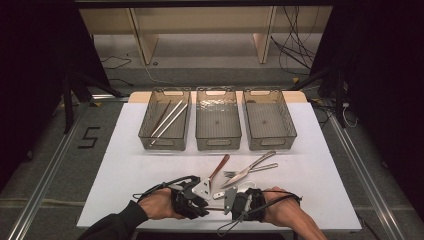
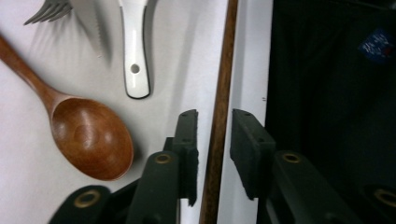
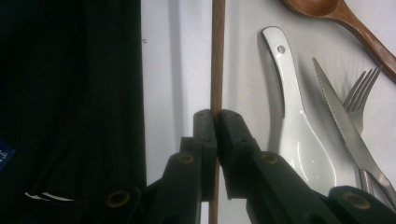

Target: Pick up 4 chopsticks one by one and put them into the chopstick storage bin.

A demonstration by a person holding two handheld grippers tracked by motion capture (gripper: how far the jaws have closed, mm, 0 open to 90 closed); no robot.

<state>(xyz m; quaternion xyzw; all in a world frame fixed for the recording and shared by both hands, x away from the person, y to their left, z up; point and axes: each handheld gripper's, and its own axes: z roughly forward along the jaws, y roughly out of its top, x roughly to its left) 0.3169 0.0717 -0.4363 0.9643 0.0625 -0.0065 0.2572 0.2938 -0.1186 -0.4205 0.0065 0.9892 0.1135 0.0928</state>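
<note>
Chopstick, thin brown wooden one (image 3: 217,56), lies along the near edge of the white worktop (image 1: 125,165), between my two hands. My right jaws are clamped on it (image 3: 215,123), pads pressed to both sides. My left jaws (image 2: 214,140) straddle the same stick (image 2: 223,84) at a narrow gap, small daylight on each side, so I read no grip there yet.

Just past the stick: brown wooden spoon (image 2: 91,137), white ceramic soup spoon (image 3: 292,135), steel serrated knife (image 3: 338,116) overlying a steel fork (image 3: 362,95). Far side of the worktop: three smoky translucent plastic bins in a row, left bin (image 1: 165,120) holding a few long sticks, brown and pale, middle bin (image 1: 218,119) and right bin (image 1: 269,119) look empty apart from a small dark fleck or two.

Risks as I judge them:
- Stick is thin and round; if my left jaws close off-centre it can roll out or pivot about the right-hand grip.
- Both ends held means any mismatch between hands bends or snaps it.
- Stick sits right at the worktop edge; a slip drops it off the near side.
- Wooden spoon bowl is close to my left jaw; a sideways drift nudges it into the cutlery pile.
</note>
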